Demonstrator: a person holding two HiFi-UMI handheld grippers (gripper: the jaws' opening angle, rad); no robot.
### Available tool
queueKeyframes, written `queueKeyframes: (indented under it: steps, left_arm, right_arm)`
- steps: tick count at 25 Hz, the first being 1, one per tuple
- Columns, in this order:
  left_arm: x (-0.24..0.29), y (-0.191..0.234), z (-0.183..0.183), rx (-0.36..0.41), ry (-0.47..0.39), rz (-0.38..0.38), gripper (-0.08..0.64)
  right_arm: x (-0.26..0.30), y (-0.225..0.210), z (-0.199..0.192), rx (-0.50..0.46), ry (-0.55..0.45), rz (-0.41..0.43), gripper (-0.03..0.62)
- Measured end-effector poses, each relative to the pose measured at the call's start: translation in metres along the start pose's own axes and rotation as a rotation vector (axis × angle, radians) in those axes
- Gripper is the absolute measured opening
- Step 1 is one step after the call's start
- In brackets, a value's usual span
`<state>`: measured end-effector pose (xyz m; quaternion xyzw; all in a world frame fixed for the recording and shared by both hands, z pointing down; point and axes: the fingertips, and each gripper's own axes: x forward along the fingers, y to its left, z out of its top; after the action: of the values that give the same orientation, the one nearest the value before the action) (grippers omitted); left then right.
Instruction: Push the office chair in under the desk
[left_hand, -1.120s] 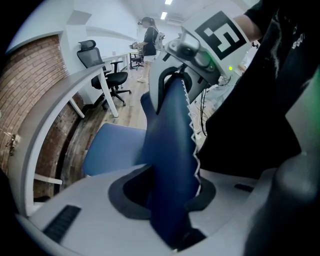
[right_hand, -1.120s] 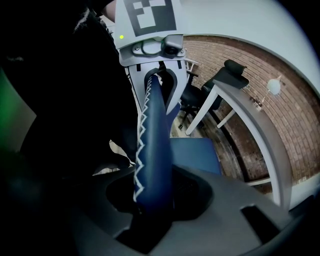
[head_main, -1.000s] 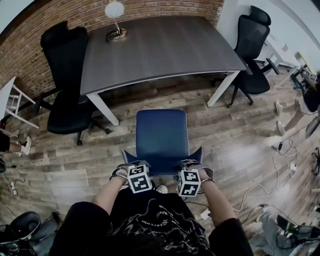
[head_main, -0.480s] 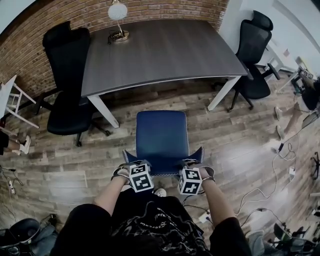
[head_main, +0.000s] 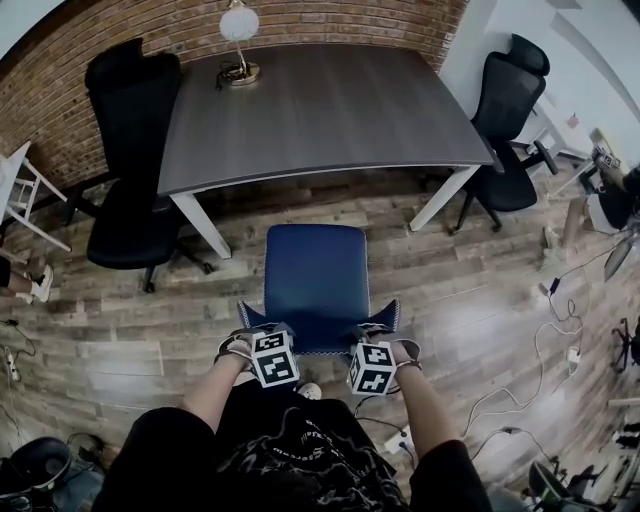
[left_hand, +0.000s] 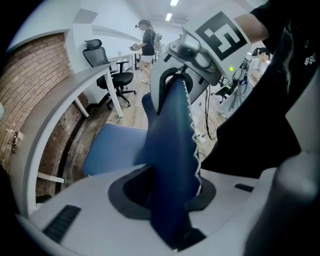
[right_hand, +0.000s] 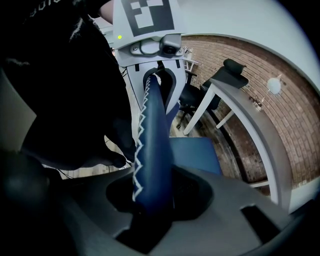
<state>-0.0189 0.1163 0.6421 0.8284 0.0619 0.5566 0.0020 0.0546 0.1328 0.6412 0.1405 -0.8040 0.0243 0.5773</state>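
Observation:
A blue office chair (head_main: 318, 275) stands on the wood floor just in front of the grey desk (head_main: 310, 105) with white legs. Its seat faces the desk, and its front edge lies close to the desk's near edge. My left gripper (head_main: 262, 338) is shut on the left end of the chair's backrest (left_hand: 172, 150). My right gripper (head_main: 375, 335) is shut on the right end of the same backrest (right_hand: 152, 145), with white zigzag stitching along its rim. Each gripper view shows the backrest pinched between the pads and the other gripper further along it.
A black office chair (head_main: 130, 150) stands at the desk's left end and another (head_main: 510, 120) at its right end. A lamp (head_main: 238, 30) sits on the desk's far edge by the brick wall. Cables (head_main: 560, 330) trail over the floor at right. A white stool (head_main: 20, 190) is far left.
The blue chair and both grippers have edged a little toward the desk and slightly left. Both grips on the backrest are unchanged.

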Motion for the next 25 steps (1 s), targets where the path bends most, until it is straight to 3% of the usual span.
queueKeyframes:
  steps: [25]
  left_arm:
    - [-0.003, 0.05, 0.005, -0.002, -0.022, 0.021, 0.121]
  right_arm:
    - [0.007, -0.047, 0.003, 0.011, 0.005, 0.018, 0.107]
